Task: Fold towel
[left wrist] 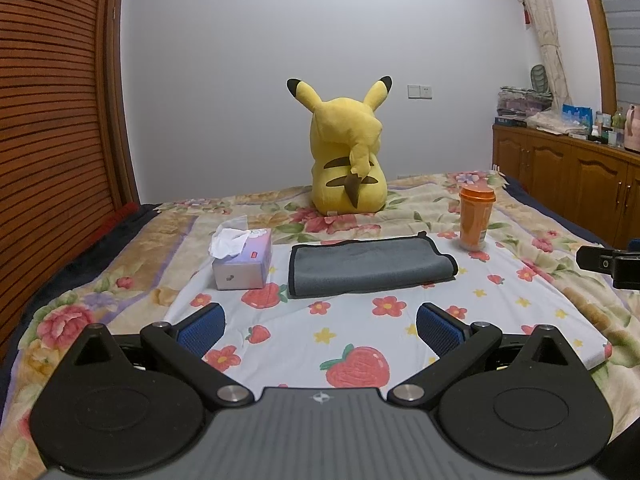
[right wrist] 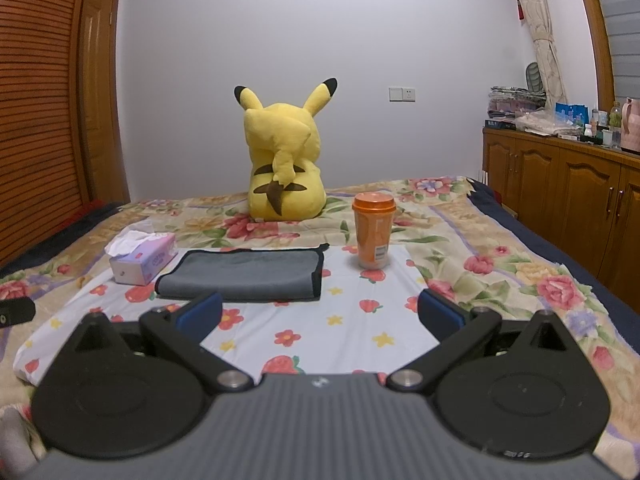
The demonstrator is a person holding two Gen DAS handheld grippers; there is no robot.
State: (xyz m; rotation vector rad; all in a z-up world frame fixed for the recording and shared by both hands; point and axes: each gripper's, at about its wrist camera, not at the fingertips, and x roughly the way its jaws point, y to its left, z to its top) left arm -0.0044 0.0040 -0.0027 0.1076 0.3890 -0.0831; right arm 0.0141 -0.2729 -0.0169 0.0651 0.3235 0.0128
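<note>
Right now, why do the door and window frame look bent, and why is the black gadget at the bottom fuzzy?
Both wrist views use fisheye lenses, so the wooden door and window frame bow near the edges. In the right wrist view the right gripper is close and soft; the towel is sharper. Left wrist view: left gripper crisper, light dim and even.

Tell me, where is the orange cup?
The cup stands upright on the bed, right of the towel and in front of the Pikachu. It shows in both views, on the right.

Open cloth (left wrist: 360, 340) before the towel (left wrist: 370, 266); tissue box (left wrist: 242, 260) left, orange cup (left wrist: 476, 218) right.
</note>
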